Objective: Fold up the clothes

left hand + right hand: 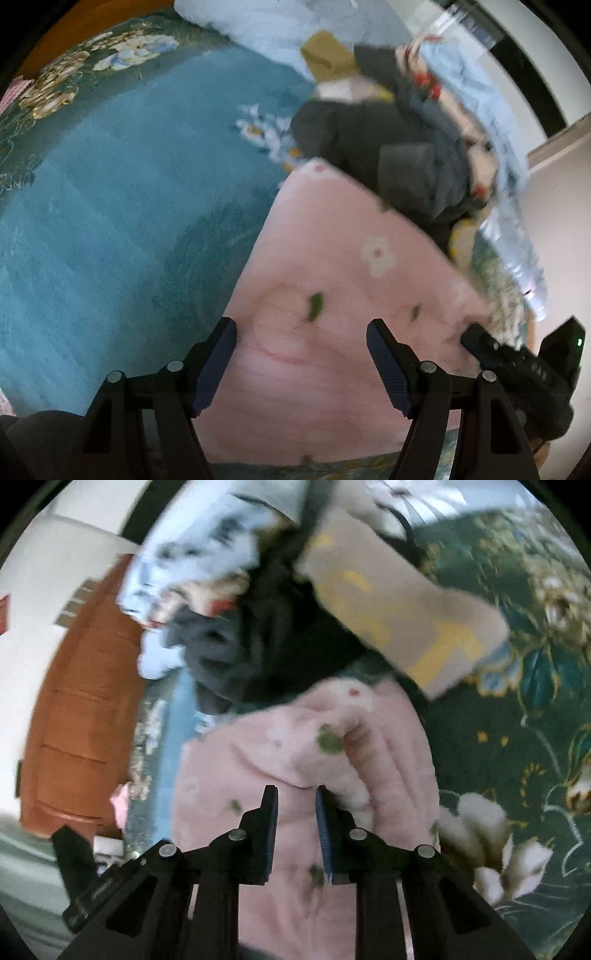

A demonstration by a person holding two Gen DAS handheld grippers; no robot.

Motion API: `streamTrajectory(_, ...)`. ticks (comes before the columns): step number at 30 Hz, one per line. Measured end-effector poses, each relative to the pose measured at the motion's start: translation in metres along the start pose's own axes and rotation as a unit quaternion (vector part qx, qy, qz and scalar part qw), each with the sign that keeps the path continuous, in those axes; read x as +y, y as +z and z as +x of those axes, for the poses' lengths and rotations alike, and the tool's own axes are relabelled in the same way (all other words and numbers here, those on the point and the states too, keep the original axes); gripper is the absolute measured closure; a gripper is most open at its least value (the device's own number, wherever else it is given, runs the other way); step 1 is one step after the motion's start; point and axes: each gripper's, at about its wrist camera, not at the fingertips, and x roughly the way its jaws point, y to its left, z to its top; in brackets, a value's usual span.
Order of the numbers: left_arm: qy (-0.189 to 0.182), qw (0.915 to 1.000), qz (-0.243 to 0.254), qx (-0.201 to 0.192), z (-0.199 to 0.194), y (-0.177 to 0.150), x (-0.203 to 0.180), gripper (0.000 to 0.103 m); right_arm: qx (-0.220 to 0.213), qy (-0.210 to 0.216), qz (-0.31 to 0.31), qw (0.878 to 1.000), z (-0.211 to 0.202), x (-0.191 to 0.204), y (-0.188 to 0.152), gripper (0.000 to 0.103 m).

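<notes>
Pink garment [332, 295], fleecy with white flowers and green leaves, lies spread on the teal floral bedspread [110, 221]; seen from the right wrist it is bunched into soft ridges [314, 757]. Left gripper [301, 354] hovers over the flat cloth with its fingers wide apart and nothing between them. Right gripper [295, 823] has its fingers narrow, with a gap between the pads; pink cloth shows in that gap, but whether it is pinched cannot be told. The right gripper also shows at the edge of the left view [517, 369]. Beyond the garment sits a dark pile [388, 147] of unfolded clothes, with a beige and yellow piece [406, 620] and pale blue bedding [277, 33] farther out. An orange headboard [81, 701] stands at the bed's edge.

Risks, as judged: the thick fleece may slip from a shallow pinch, so a fold would sag or open; with only one side gripped, the fold line could skew; a lifted edge could drag into the dark pile just beside it.

No brand, label or writing is legible; both views are motion-blurred.
</notes>
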Motion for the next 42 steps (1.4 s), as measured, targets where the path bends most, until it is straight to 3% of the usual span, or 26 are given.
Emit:
streamTrajectory(1,-0.019,0.9996,-0.007,-0.018,-0.008,0.002,0.004,0.027,0.004,0.000,0.003,1.000,0.000,-0.005,-0.003,0.067)
streamTrajectory(3,-0.036,0.9979,-0.032,-0.043,-0.017,0.010,0.015,0.026,0.012,0.001,0.010,1.000,0.001,-0.016,-0.010,0.039)
streamTrajectory(5,-0.028,0.9972,-0.062,-0.030,-0.008,0.023,0.029,0.025,0.020,0.001,0.017,1.000,0.002,-0.027,-0.017,0.033)
streamTrajectory(8,-0.025,0.9940,-0.094,0.049,0.029,0.038,0.043,0.025,0.033,0.001,0.028,0.999,0.003,-0.044,-0.027,0.028)
streamTrajectory(10,-0.022,0.9923,-0.088,0.085,0.048,0.042,0.041,0.025,0.041,0.002,0.035,0.999,0.004,-0.055,-0.034,0.028)
streamTrajectory(12,-0.017,0.9912,-0.070,0.111,0.062,0.046,0.037,0.025,0.037,0.006,0.042,0.998,0.008,-0.060,-0.038,0.022)
streamTrajectory(14,-0.012,0.9902,-0.051,0.130,0.072,0.049,0.033,0.022,0.028,0.011,0.046,0.998,0.013,-0.061,-0.037,0.019)
streamTrajectory(18,-0.018,0.9878,-0.060,0.143,0.084,0.050,0.035,0.018,0.030,0.013,0.051,0.998,0.017,-0.062,-0.030,0.012)
streamTrajectory(23,-0.027,0.9869,-0.061,0.147,0.087,0.049,0.035,0.018,0.041,-0.015,0.042,0.998,0.024,-0.051,-0.027,0.009)
streamTrajectory(26,-0.016,0.9871,-0.038,0.155,0.088,0.047,0.027,0.019,0.041,-0.047,0.040,0.997,0.027,-0.044,-0.029,0.009)
streamTrajectory(27,-0.015,0.9876,-0.032,0.153,0.086,0.046,0.025,0.024,0.040,-0.059,0.048,0.996,0.027,-0.043,-0.030,0.014)
streamTrajectory(28,-0.015,0.9881,-0.025,0.151,0.084,0.045,0.023,0.029,0.040,-0.070,0.056,0.995,0.027,-0.043,-0.030,0.020)
streamTrajectory(29,-0.019,0.9888,-0.019,0.147,0.082,0.045,0.021,0.038,0.041,-0.079,0.068,0.994,0.025,-0.043,-0.030,0.035)
streamTrajectory(33,-0.023,0.9899,0.009,0.140,0.074,0.043,0.013,0.058,0.042,-0.092,0.095,0.990,0.015,-0.041,-0.029,0.061)
streamTrajectory(39,-0.069,0.9893,0.018,0.128,0.055,0.044,0.016,0.067,0.021,-0.090,0.067,0.993,-0.018,0.000,-0.027,0.067)
streamTrajectory(42,-0.106,0.9888,0.018,0.104,0.036,0.047,0.021,0.068,0.015,-0.094,0.004,0.995,-0.033,0.042,-0.017,0.067)
